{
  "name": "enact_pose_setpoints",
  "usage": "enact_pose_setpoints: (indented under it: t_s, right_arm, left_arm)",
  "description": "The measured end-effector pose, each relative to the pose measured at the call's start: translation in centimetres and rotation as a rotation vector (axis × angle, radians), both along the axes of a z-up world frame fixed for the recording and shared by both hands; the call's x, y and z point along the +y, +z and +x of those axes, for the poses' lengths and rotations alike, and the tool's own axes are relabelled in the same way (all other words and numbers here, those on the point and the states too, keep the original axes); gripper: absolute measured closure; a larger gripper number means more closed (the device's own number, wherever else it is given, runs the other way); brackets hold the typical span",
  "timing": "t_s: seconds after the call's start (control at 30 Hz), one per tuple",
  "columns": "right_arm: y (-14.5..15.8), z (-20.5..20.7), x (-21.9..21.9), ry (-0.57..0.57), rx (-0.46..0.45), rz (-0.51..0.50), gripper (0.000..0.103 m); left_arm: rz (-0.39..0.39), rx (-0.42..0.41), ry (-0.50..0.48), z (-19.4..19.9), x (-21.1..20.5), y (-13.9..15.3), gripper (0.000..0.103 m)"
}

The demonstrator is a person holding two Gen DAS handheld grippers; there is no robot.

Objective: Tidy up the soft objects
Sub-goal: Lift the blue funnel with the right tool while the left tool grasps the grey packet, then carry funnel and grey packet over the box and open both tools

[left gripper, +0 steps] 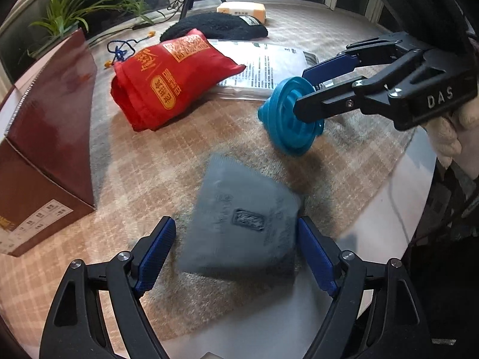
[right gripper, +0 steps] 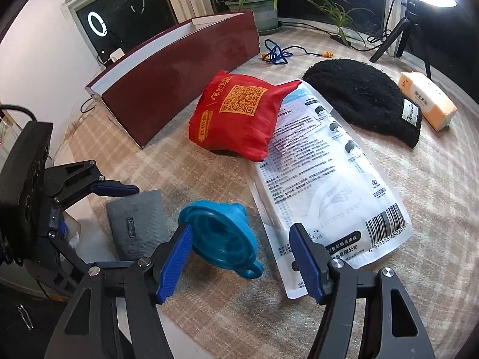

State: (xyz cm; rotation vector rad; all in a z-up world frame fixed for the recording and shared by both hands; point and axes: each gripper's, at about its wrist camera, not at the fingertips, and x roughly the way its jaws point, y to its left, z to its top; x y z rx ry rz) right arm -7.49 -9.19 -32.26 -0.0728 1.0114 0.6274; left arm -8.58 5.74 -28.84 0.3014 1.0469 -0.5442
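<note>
A: What is seen on the table (right gripper: 434, 209)?

B: A checked cloth is spread over it, and several soft things are laid out there. A red fabric pouch (right gripper: 239, 116) is set near the middle, just beside a dark red box (right gripper: 179, 68) with an open top. A white printed packet (right gripper: 323, 179) is tucked partly under the pouch, and a black knitted hat (right gripper: 362, 95) is placed beyond it, with a tissue pack (right gripper: 425, 101) beside the hat.

A: And the tools?

B: The left tool (left gripper: 236, 257) is held with its jaws wide apart over a grey flat pad (left gripper: 239, 215) (blurred in the left wrist view); the pad lies between the blue fingers, and no contact can be made out. The right tool (right gripper: 239, 257) is also seen open. A blue collapsible funnel (right gripper: 221, 236) lies on its side on the cloth between the fingers; the left pad (right gripper: 176, 257) is right at its rim, while the other pad stands clear of it. No grip is shown.

A: Where is the funnel in relation to the pad?

B: Just beside it, near the table's front edge.
</note>
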Motion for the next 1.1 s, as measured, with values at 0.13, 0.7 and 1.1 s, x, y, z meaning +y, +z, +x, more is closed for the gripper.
enact_pose_setpoints:
  t_s: [0.13, 0.7, 1.1]
  right_arm:
    - [-0.1, 0.0, 0.1, -0.003, -0.005, 0.003, 0.04]
    - [-1.3, 0.6, 0.6, 0.018, 0.018, -0.032, 0.076]
    - [-0.8, 0.5, 0.5, -0.019, 0.0, -0.022, 0.089]
  left_arm:
    - [0.001, -0.027, -0.009, -0.2, -0.3, -0.1, 0.019]
    - [-0.03, -0.078, 0.015, -1.0, -0.4, 0.2, 0.034]
    - [-0.097, -0.076, 0.078, -0.7, 1.4, 0.7, 0.058]
